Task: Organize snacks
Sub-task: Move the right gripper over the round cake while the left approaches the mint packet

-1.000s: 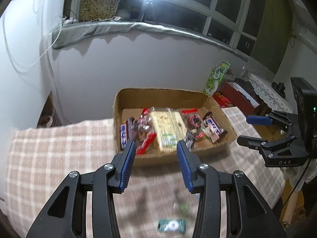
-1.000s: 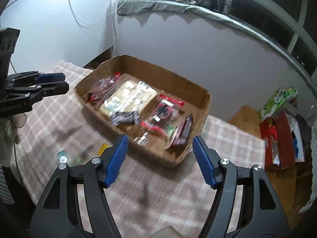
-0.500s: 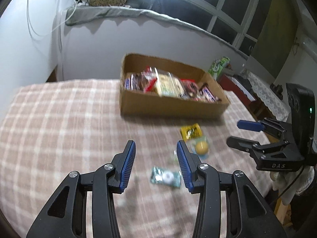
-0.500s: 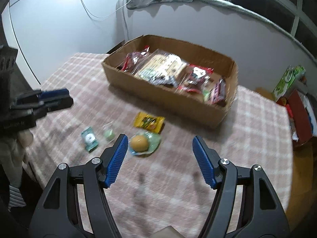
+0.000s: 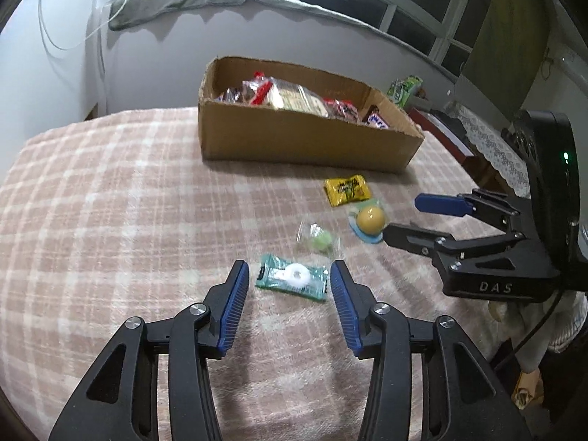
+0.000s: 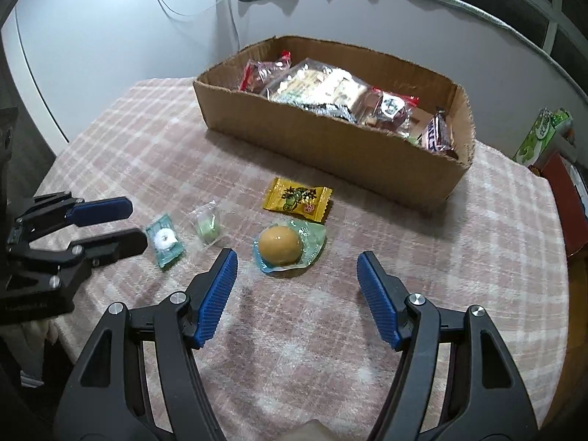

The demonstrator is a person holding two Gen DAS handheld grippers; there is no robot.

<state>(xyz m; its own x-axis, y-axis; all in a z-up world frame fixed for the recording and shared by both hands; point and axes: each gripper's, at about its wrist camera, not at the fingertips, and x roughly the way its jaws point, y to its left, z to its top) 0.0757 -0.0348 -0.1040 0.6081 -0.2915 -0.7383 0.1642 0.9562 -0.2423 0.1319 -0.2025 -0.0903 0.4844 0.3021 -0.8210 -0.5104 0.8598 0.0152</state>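
Observation:
A cardboard box (image 5: 305, 139) (image 6: 330, 150) holding several packaged snacks stands at the back of the table. Loose snacks lie in front of it: a yellow packet (image 5: 346, 190) (image 6: 297, 198), a wrapped yellow ball (image 5: 371, 219) (image 6: 281, 246), a small clear pack with a green sweet (image 5: 318, 241) (image 6: 208, 227) and a teal packet with a white ring (image 5: 292, 275) (image 6: 164, 240). My left gripper (image 5: 288, 286) (image 6: 128, 224) is open, its fingers just short of the teal packet. My right gripper (image 6: 297, 272) (image 5: 402, 218) is open and empty, just short of the yellow ball.
A pink checked cloth (image 5: 110, 202) covers the table. A white wall rises behind the box. A green carton (image 5: 404, 90) (image 6: 538, 136) and red boxes (image 6: 562, 198) stand beyond the table's right edge.
Both grippers have drawn back from over the box and come down toward the loose snacks. The left one now frames the teal packet, the right one faces the yellow ball.

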